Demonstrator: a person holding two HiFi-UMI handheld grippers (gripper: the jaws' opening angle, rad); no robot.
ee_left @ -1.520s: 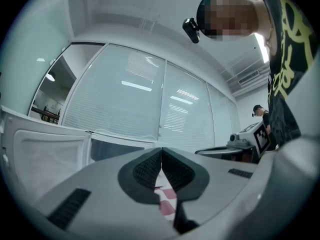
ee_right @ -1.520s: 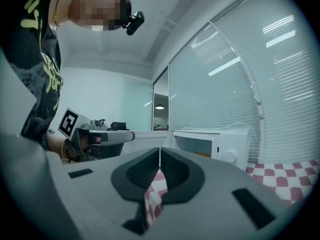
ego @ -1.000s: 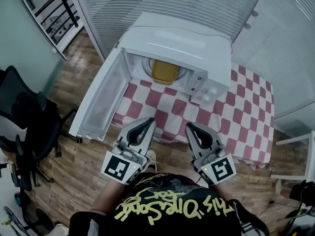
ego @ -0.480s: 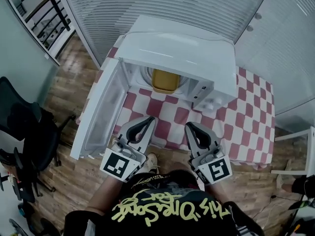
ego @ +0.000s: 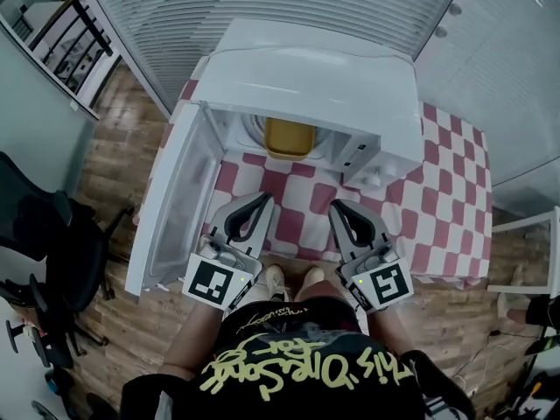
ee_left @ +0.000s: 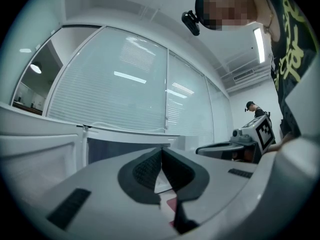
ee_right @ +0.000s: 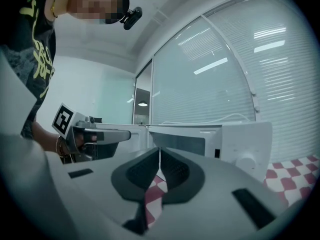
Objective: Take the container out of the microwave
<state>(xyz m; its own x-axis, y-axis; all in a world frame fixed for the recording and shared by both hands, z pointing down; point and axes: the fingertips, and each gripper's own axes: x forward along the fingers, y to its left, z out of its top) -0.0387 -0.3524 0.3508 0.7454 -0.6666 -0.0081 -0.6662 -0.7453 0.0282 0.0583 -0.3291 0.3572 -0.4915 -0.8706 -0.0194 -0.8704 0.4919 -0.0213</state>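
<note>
1. Microwave (ego: 315, 68) in white stands on a worktop (ego: 442, 204) covered with a red-and-white checked cloth. Its door (ego: 175, 208) is swung wide open to the left in the head view.
2. Inside the open microwave sits the yellow container (ego: 290, 138), close to the front edge. Nothing touches it.
3. In front of the opening, the left tool (ego: 263, 199) is held level, near the open door. Its jaws are pressed together with nothing between them.
4. Beside it, a gap apart, the right tool (ego: 336, 206) is also level and points toward the control-panel side of the microwave. Its jaws are closed tight and empty too.
5. Both tools stop short of the microwave, over the near part of the checked cloth, well apart from the container.
6. At the left, a black office chair (ego: 44, 234) stands on a wooden floor (ego: 131, 138).
</note>
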